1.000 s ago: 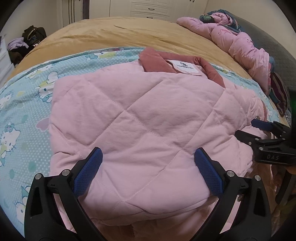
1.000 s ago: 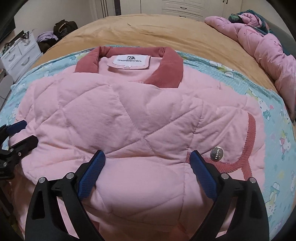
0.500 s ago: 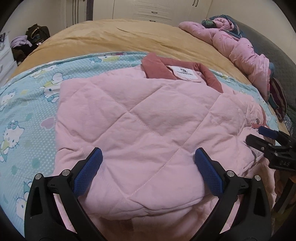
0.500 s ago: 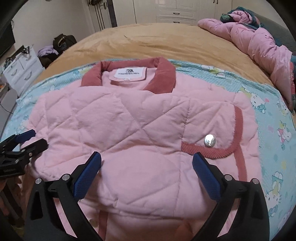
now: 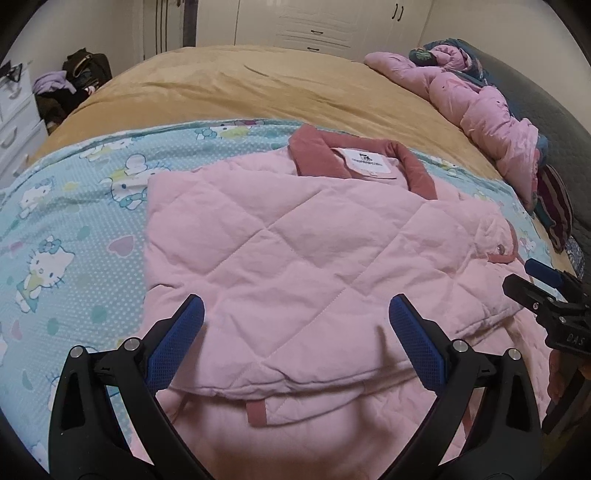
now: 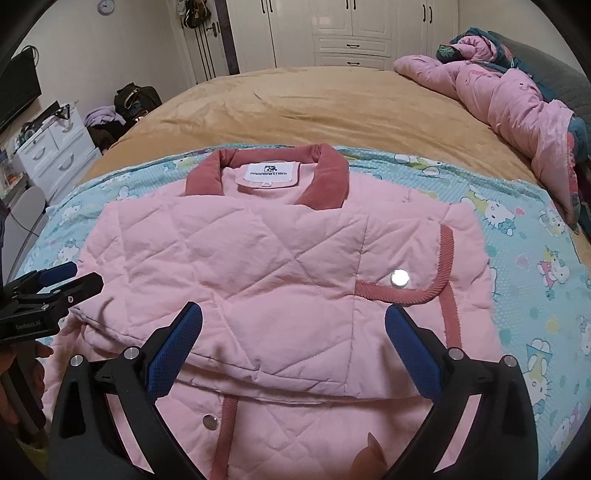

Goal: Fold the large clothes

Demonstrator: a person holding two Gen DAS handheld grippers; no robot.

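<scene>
Cartoon-print sheet (image 6: 524, 236) under folded pink jacket (image 6: 258, 258), between spread fingers (image 6: 173, 350).

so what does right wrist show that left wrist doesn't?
Right wrist only: wall clock, dark monitor, a second snap on the lower front panel, and the left tongs at the jacket's left edge.

Left wrist only: the right tongs at the jacket's right edge.

Both: folded pink jacket with its collar and label, cartoon sheet, tan blanket, pink bedding, wardrobe, own tongs open above the jacket.
</scene>
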